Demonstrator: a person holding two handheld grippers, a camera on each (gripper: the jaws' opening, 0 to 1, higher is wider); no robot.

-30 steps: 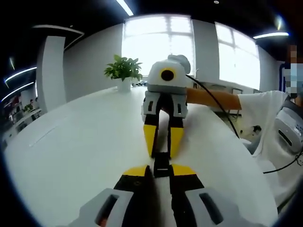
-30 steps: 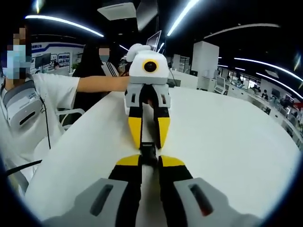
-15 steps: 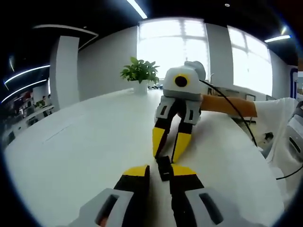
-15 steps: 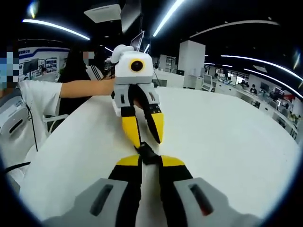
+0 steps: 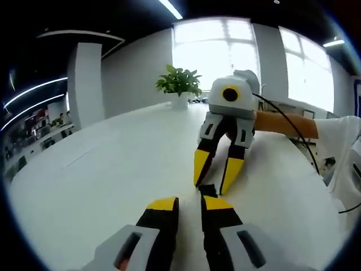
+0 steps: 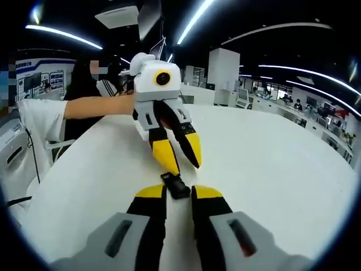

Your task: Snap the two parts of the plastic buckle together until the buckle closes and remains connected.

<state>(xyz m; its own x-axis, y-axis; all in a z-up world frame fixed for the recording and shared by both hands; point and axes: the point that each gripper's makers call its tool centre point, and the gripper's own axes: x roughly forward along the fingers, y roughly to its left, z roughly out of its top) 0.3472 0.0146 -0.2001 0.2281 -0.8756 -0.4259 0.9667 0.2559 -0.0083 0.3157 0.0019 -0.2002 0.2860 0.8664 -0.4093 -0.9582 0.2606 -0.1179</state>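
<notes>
In the left gripper view, the left gripper (image 5: 189, 206), with yellow-and-black jaws, rises from the bottom centre with its 2 jaws a little apart and nothing between them. The small black plastic buckle (image 5: 207, 189) lies on the round white table (image 5: 101, 180) just beyond the tip of the jaw on the right side of the frame. The right gripper (image 5: 217, 180) stands above it in the frame, with its jaws spread.

In the right gripper view, the buckle (image 6: 175, 184) lies at the centre, between the tips of the right gripper (image 6: 177, 195) but not pinched by them. The left gripper (image 6: 180, 161) hangs above it in the frame with its jaws parted.

1 second ago both grippers were closed on the buckle and faced each other in a straight line. Now both have let go, and the buckle rests free on the table. It looks like 1 joined piece, so I judge that the snap is done and holds, though the latch itself is too small to confirm.
</notes>
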